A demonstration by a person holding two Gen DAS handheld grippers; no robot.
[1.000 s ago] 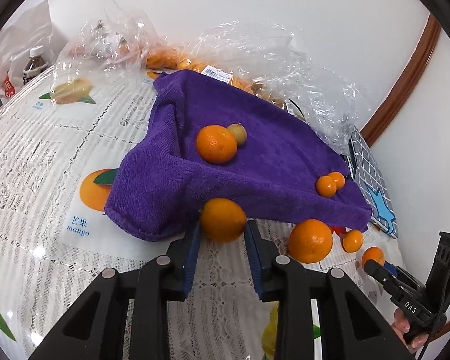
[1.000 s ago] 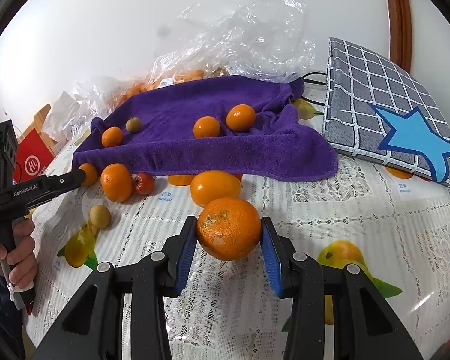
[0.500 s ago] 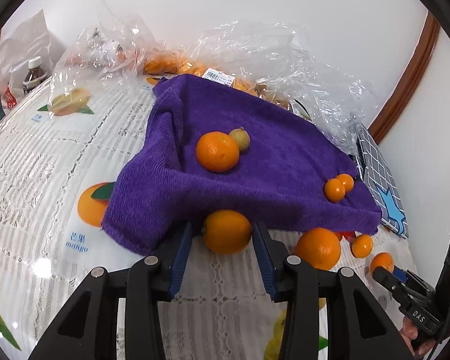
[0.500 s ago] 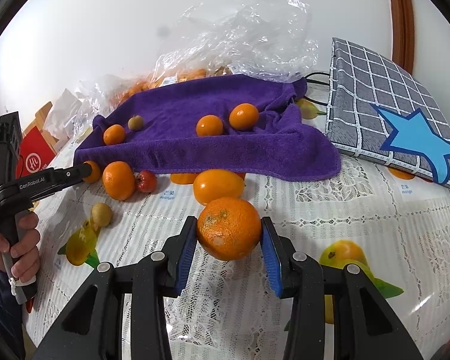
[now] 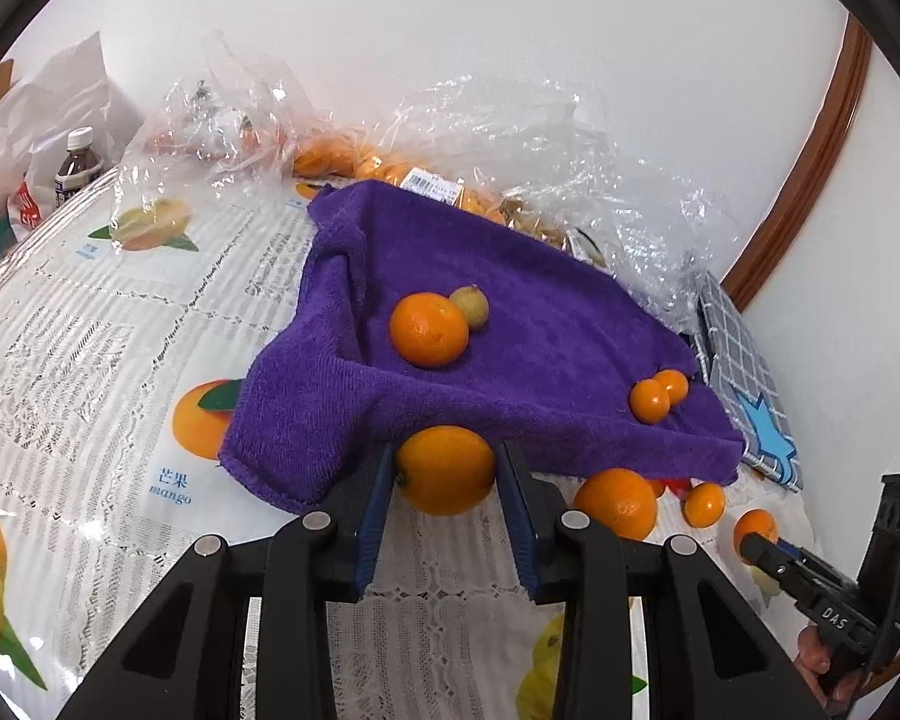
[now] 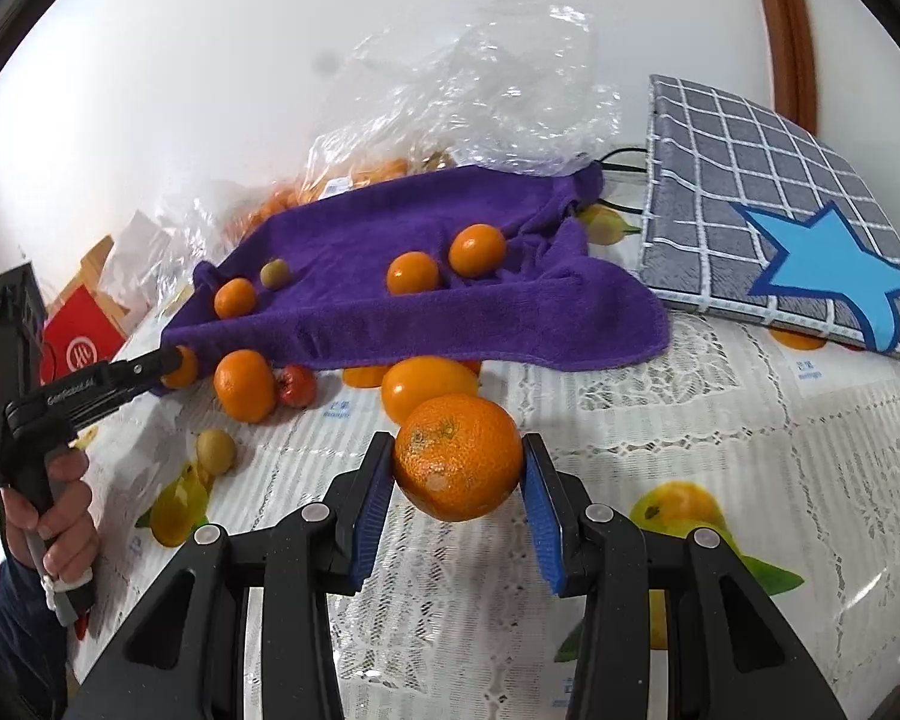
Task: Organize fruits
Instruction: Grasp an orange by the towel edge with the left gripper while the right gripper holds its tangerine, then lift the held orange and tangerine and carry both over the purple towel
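Observation:
A purple towel (image 5: 498, 324) lies on the table and carries an orange (image 5: 429, 329), a small green-yellow fruit (image 5: 470, 306) and two small oranges (image 5: 659, 394). My left gripper (image 5: 446, 471) is shut on a smooth orange (image 5: 446, 468) at the towel's front edge. My right gripper (image 6: 457, 468) is shut on a rough-skinned orange (image 6: 459, 456) above the tablecloth. The towel (image 6: 402, 276) also shows in the right wrist view, with the left gripper (image 6: 177, 366) at its left corner.
Loose oranges (image 5: 616, 503) (image 6: 245, 385), a red fruit (image 6: 297, 387) and a small yellow fruit (image 6: 216, 450) lie in front of the towel. Clear plastic bags (image 5: 510, 138) with fruit lie behind it. A grey checked cloth with a blue star (image 6: 768, 228) is at the right. A bottle (image 5: 78, 165) stands far left.
My left gripper has moved with its orange closer to the towel's front edge and a little higher. My right gripper still holds its orange, nearly in the same place.

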